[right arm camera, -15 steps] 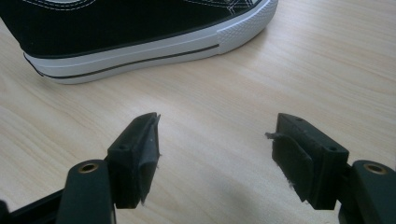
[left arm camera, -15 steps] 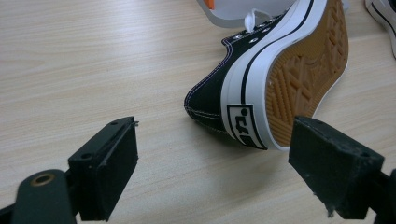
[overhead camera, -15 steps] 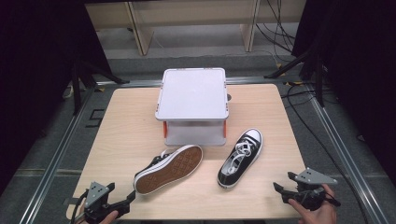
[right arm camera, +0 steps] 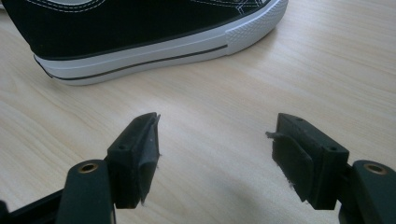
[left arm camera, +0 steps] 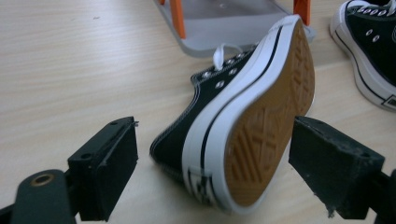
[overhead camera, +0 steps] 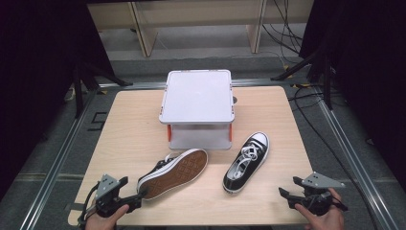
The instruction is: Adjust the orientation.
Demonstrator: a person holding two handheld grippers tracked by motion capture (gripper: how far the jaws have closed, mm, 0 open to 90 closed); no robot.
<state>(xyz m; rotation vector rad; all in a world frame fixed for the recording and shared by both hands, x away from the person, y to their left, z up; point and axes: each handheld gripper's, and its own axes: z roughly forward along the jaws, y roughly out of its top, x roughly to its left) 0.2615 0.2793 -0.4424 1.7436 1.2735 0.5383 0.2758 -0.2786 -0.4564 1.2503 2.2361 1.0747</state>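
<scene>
Left gripper point(overhead camera: 128, 194): jaws wide apart, holding nothing; the heel of the tipped sneaker point(left arm camera: 247, 126) sits between them, untouched.
Right gripper point(overhead camera: 290, 188): jaws wide apart, empty, above bare table point(overhead camera: 129, 129).
Upright sneaker point(overhead camera: 246, 162): right of the tipped sneaker, near the right gripper.
Grey box point(overhead camera: 197, 98): just behind both sneakers.

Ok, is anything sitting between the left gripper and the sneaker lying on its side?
Nothing visible: the open left gripper already has the tipped sneaker's heel between its jaws, over bare table.
</scene>
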